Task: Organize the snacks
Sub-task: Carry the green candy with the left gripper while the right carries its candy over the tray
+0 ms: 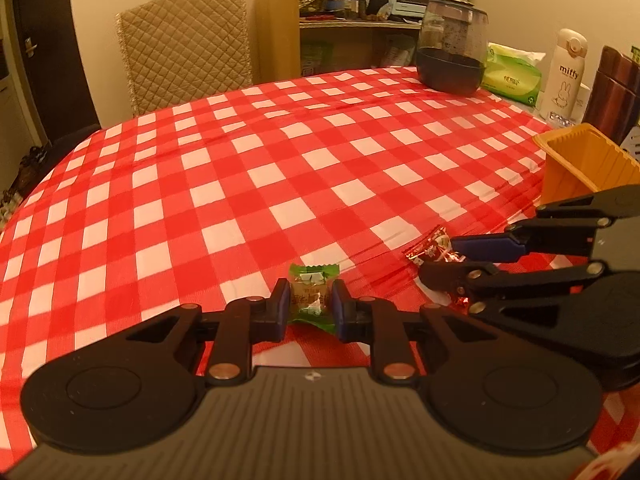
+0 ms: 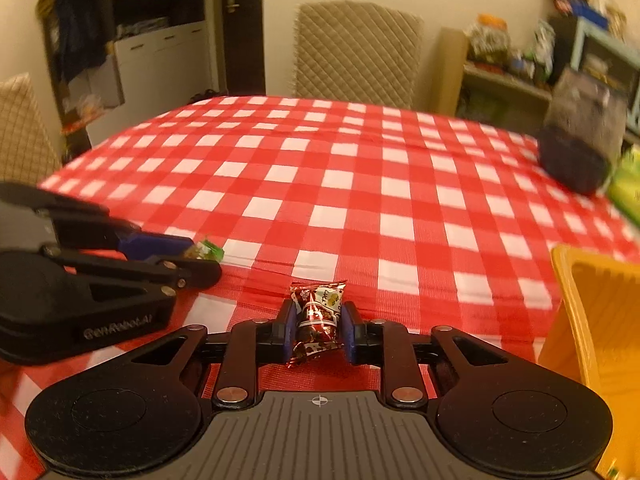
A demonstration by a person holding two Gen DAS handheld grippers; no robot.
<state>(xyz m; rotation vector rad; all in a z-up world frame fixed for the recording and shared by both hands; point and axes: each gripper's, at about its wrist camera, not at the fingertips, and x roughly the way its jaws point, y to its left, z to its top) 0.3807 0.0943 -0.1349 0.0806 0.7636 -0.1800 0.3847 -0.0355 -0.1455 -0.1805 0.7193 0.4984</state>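
Note:
My left gripper [image 1: 310, 300] is shut on a small green-wrapped candy [image 1: 312, 294], its blue pads pressing both sides just above the red checked tablecloth. The right wrist view shows my right gripper [image 2: 318, 326] shut on a dark red-wrapped candy [image 2: 318, 318]. In the left wrist view the right gripper [image 1: 444, 258] reaches in from the right with the red-wrapped candy [image 1: 430, 246] between its fingers. The left gripper [image 2: 200, 252] enters the right wrist view from the left, with the green-wrapped candy [image 2: 208, 249] at its tip. An orange box [image 2: 596, 320] stands open at the right.
The orange box [image 1: 584, 166] sits near the table's right edge. Behind it stand a dark glass jar [image 1: 452, 46], a green tissue pack [image 1: 512, 74], a white bottle [image 1: 564, 72] and a brown flask [image 1: 616, 92]. A quilted chair [image 1: 184, 46] is at the far side.

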